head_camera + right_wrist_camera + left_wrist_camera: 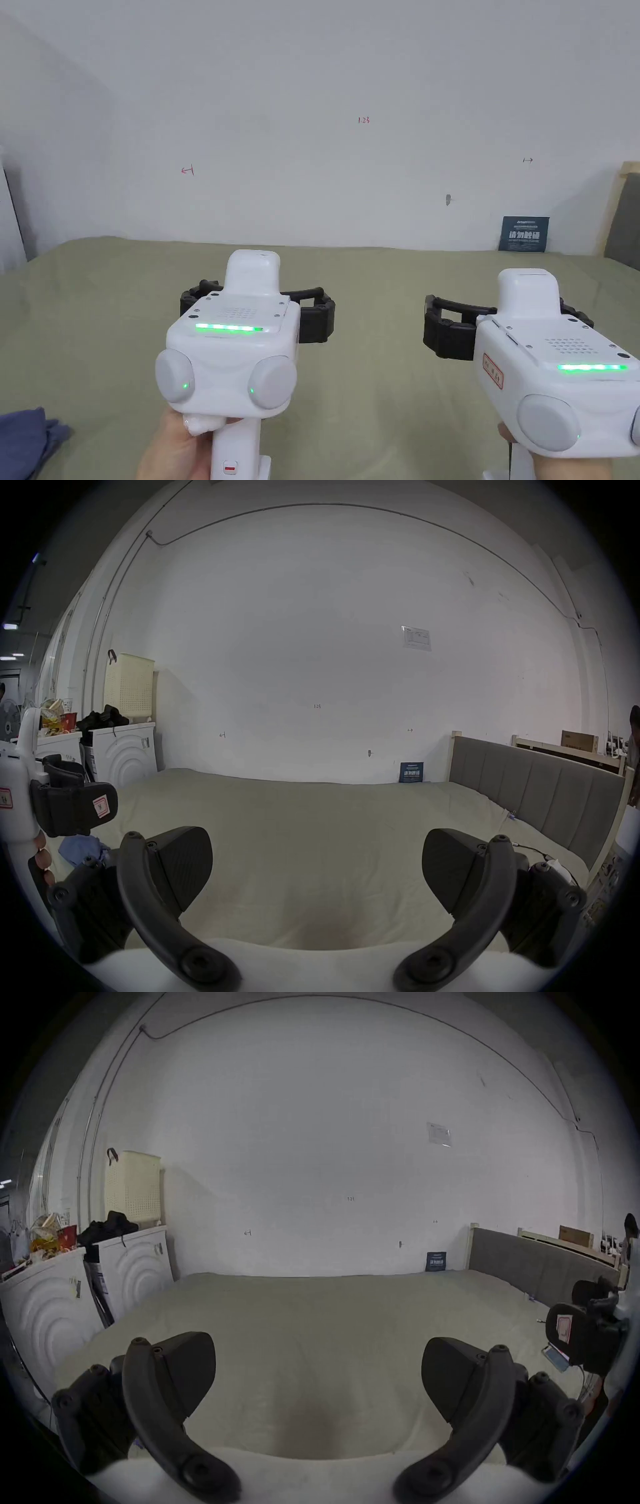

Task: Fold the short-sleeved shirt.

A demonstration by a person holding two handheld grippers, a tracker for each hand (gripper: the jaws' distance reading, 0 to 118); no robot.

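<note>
A crumpled blue shirt (25,437) lies bunched at the near left edge of the olive-green bed (375,294). In the right gripper view the shirt (81,849) sits low on the left, just under the left gripper (76,809). A person's hands hold both grippers side by side in the air over the sheet. The left gripper (256,309) is open, its jaws (318,1369) wide apart with nothing between them. To the right, the right gripper (512,325) is open too, its jaws (317,861) spread over bare sheet. Neither touches the shirt.
A white wall (350,94) backs the bed, with a small blue card (524,234) leaning on it. A grey padded headboard (540,791) runs along the right side. White cabinets (135,1265) with a basket and clutter stand at the left. A phone (556,1357) lies near the right edge.
</note>
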